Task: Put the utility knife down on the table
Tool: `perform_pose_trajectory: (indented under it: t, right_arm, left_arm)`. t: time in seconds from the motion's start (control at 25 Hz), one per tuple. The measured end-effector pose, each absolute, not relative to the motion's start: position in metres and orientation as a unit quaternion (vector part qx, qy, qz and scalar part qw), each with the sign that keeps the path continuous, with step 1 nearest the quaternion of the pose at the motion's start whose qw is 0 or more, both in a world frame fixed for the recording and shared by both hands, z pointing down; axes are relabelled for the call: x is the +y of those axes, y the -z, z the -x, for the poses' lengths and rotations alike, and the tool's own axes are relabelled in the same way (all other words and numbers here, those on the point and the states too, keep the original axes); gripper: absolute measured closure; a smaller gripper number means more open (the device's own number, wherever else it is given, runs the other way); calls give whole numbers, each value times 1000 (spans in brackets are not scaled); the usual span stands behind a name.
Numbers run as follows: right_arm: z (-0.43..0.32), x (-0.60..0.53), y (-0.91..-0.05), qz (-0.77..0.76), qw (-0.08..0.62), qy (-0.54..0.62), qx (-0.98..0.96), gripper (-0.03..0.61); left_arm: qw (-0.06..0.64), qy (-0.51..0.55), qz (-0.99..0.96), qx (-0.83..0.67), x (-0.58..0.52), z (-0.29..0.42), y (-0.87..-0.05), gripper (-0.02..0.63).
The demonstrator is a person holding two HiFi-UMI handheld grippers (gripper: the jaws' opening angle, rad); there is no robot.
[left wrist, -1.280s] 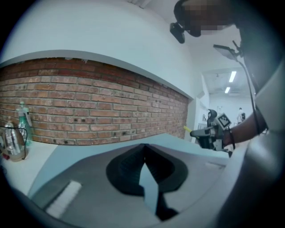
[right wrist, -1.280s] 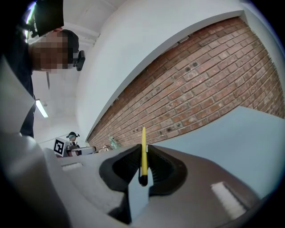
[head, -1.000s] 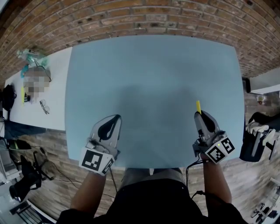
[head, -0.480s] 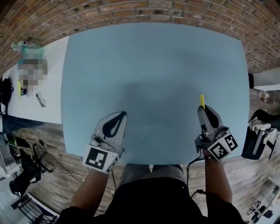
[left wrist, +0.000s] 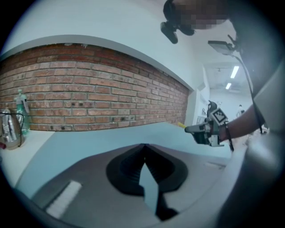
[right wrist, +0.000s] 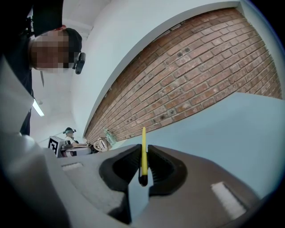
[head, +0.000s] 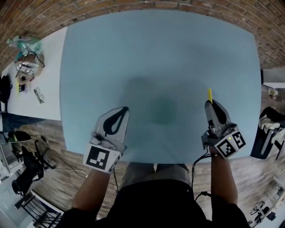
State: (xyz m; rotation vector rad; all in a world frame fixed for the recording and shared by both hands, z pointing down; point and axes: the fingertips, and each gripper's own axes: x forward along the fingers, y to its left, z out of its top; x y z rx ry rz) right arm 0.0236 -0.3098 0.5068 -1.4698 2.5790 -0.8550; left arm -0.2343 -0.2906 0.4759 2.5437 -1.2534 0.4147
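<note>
A yellow utility knife (right wrist: 143, 153) stands clamped edge-on between the dark pads of the right gripper (head: 211, 104), which is clenched on it. The knife's slim yellow end pokes out past the jaw tips toward the top of the frame in the head view. The tool sits at the lower right of that view, over the near right part of a pale blue table (head: 156, 53) (not lying on it). At the lower left, the left gripper (left wrist: 143, 147) is held over the table's near edge, its jaws pressed together at the tips with nothing between them. A red brick wall (head: 133, 4) runs behind the table. At the upper left, a white side table (head: 51, 67) carries a pair of glasses (head: 38, 95).
</note>
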Motion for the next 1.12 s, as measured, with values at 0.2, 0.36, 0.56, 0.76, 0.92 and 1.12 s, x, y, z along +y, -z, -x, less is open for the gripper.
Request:
perform_pose_trajectory:
  t: [0.2,0.36,0.56,0.76,0.92,1.12]
  right_arm:
    - [-24,-312,-519,478,17,278,833,531]
    - [-20,-310,-534,479,-4,285,830,531]
    - [-17,-306,-548,475,-14,295,829,531]
    - [-16,-300,-560,468,-24,304,829,531]
    - [-14,-299,-569,468,-34,308,828,531]
    - [-14,-300,-579,467,-41,315,825,531]
  left_arm:
    - [138,-150,-878,-433,-290,234,-486,611]
    - [144,-152,-878,-431,-289,232,-493,611]
    - [145,-155,-878,-429,-288,229,-502,611]
    - [153,-156,-878,-427,-285,224,-508,611]
    - [156,-159,-877,-426,-281,224,-512,611]
    - [160,-162,-875,-427,-278,225,-516,611]
